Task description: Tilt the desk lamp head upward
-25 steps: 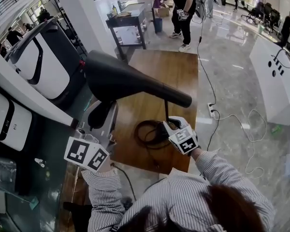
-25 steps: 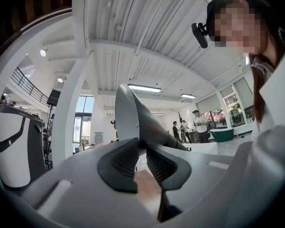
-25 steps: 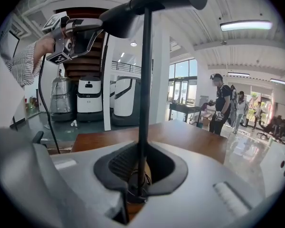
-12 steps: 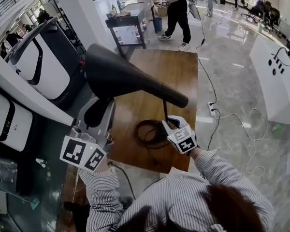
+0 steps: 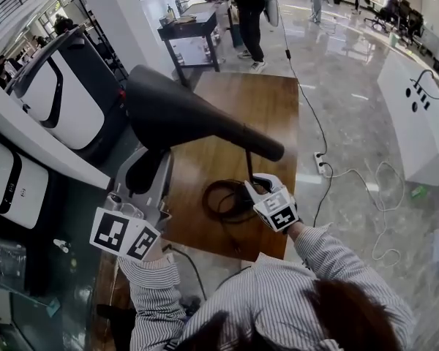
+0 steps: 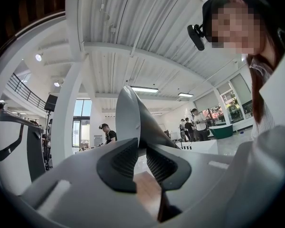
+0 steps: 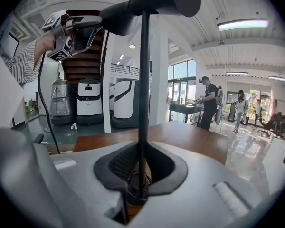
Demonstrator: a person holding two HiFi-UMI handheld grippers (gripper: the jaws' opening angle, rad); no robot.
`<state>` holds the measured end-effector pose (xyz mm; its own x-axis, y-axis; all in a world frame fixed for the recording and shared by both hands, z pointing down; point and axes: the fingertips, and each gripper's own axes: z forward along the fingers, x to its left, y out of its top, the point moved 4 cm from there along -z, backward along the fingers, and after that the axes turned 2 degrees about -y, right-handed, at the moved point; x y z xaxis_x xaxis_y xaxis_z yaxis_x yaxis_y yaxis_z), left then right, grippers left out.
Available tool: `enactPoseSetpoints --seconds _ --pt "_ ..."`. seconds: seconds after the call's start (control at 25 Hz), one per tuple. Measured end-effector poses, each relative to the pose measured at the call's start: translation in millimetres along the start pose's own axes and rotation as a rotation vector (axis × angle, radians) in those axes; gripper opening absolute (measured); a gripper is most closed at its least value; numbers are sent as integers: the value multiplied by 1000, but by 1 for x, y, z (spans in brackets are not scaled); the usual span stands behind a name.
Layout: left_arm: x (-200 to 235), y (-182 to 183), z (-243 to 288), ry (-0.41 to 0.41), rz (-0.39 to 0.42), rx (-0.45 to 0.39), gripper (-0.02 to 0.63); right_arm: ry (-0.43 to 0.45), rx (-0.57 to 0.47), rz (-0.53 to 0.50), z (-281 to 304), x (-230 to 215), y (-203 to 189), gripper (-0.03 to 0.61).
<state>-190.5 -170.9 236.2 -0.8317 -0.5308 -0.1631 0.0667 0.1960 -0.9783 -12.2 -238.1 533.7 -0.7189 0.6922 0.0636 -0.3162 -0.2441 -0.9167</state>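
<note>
My left tongs [image 6: 140,148] are nearly closed, pinching the thin rim of the black lamp head [image 5: 183,119], which hangs over the left side of the wooden table [image 5: 241,101]. My right tongs [image 7: 141,167] clamp the stem [image 7: 143,80] low, near its base. I should hold the stem dead still and raise the rim slowly, so only the joint pivots. No brand or writing is legible anywhere.
</note>
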Motion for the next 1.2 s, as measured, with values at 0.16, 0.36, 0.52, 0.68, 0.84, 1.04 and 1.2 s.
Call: enactPoseSetpoints --seconds 0.16,0.36,0.52,0.68,0.84,1.04,1.2 --pt "1 0 -3 14 6 -10 44 6 -14 15 -1 1 0 49" --pt "-2 -1 -5 25 17 -19 46 14 -25 5 -4 0 1 51" --pt "-1 -4 -8 34 14 -40 49 11 -55 -12 -8 2 1 51" --pt "3 -7 -10 46 -17 -64 59 27 -64 -14 -14 3 3 51" --pt "5 -12 -11 53 -78 -108 159 37 -82 -5 -23 1 5 51" --pt "-1 -36 -11 58 -137 -74 167 40 -121 2 -41 2 12 51" --pt "-38 -75 -1 -81 -253 -19 151 90 -182 28 -66 10 25 50"
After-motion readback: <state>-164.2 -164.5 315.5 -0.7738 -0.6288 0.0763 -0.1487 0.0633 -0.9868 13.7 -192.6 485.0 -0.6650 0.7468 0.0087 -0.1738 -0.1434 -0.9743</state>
